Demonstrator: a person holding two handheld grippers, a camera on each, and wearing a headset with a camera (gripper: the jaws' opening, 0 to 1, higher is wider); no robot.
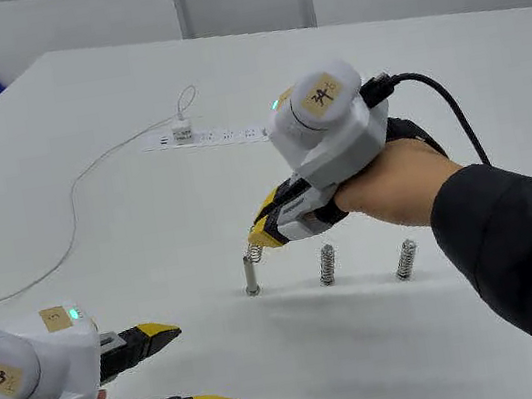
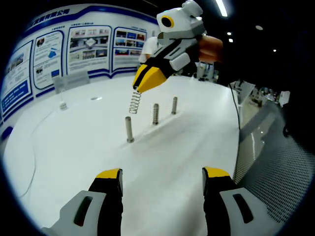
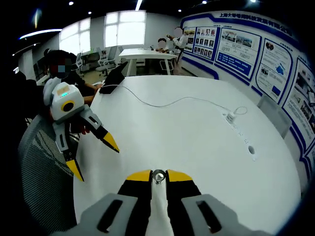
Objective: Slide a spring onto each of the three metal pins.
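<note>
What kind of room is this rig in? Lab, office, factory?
Probably an open office or demo room, not a factory: a big white table, blue-trimmed poster boards on the wall, and desks with office chairs behind.

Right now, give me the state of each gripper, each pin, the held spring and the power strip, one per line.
right gripper: shut on the spring.
spring: held just over the bare pin's top, not yet slid on.
bare pin: upright, no spring on it.
middle pin: upright, spring on it.
end pin: upright, spring on it.
left gripper: open, holding nothing.
power strip: one adapter plugged in.
</note>
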